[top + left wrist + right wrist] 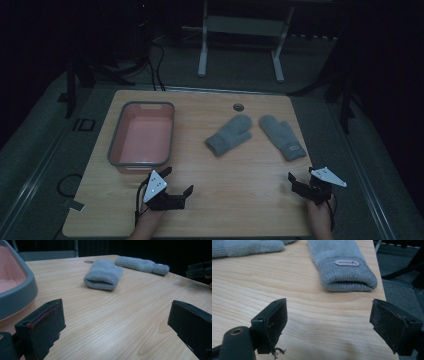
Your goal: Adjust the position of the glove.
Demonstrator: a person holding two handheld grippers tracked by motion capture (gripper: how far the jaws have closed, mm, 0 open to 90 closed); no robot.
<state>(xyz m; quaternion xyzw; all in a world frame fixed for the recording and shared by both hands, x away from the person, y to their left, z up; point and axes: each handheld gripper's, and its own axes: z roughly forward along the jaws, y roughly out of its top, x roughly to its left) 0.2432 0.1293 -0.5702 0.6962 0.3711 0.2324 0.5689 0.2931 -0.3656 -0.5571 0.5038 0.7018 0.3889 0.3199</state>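
Surface (240, 200): pale wood, rounded corners, small round hole (238, 107) near far edge.
Tub (116, 145): pink inside, grey rim, on left half of surface.
Mittens: two, grey, knitted, lying flat right of centre; left mitten (229, 135) beside right mitten (282, 136), thumbs close, not touching.
Left tongs (169, 183): spread wide, holding nothing, near front edge, just in front of tub.
Right tongs (301, 175): spread wide, holding nothing, near front right corner, facing cuff of right mitten.
Room: dark; grey floor, white frame (240, 35) and cables (150, 60) beyond surface.

Light wood table (210, 170) carries grey-rimmed pink tub (141, 133) (left) and two grey mittens (229, 134) (282, 136), apart.
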